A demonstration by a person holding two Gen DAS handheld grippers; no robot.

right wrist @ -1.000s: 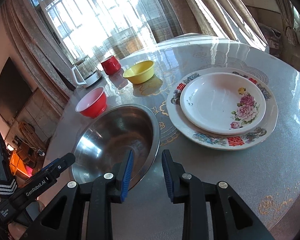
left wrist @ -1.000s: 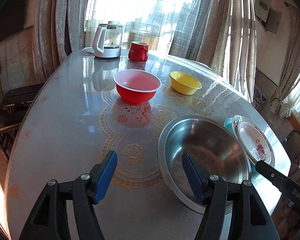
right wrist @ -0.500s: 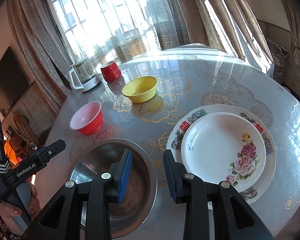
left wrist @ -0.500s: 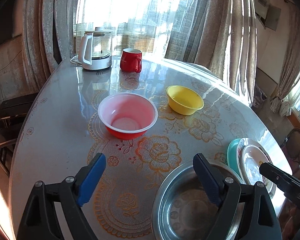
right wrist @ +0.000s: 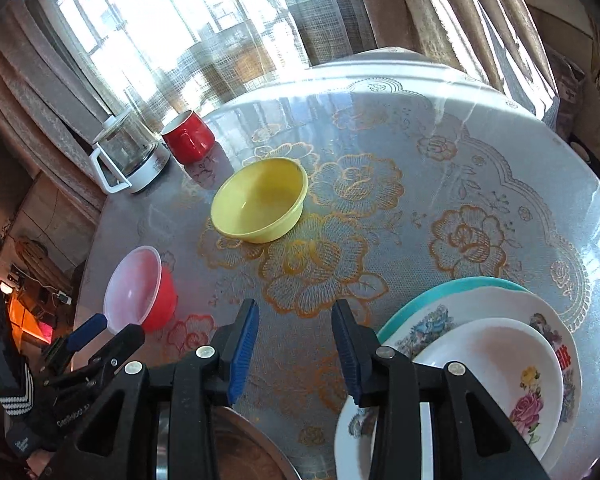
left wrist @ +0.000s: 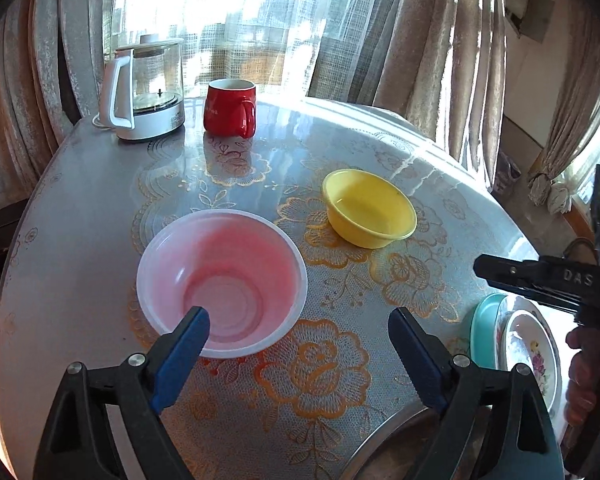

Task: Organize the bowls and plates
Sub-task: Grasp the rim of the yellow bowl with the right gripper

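My left gripper [left wrist: 298, 330] is open wide and empty; its left fingertip overlaps the near rim of the red bowl [left wrist: 222, 280], which stands on the table. The yellow bowl [left wrist: 370, 208] sits beyond it to the right. My right gripper [right wrist: 295, 320] hovers over bare tablecloth with nothing between its jaws, which are opening. The yellow bowl [right wrist: 260, 200] lies ahead of it, the red bowl [right wrist: 140, 288] to its left. A stack of floral plates [right wrist: 488, 360] on a teal plate is at its right. The steel bowl's rim [left wrist: 384, 444] shows at the bottom edge.
A glass kettle [left wrist: 148, 92] and a red mug [left wrist: 230, 108] stand at the table's far edge by the curtains. The round table [right wrist: 480, 160] carries a lace-patterned cloth. A hand [left wrist: 584, 376] holds the right gripper at the left wrist view's right side.
Both grippers have moved forward over the table, past the steel bowl, toward the red and yellow bowls. The left jaws have spread wider and the right jaws have opened somewhat.
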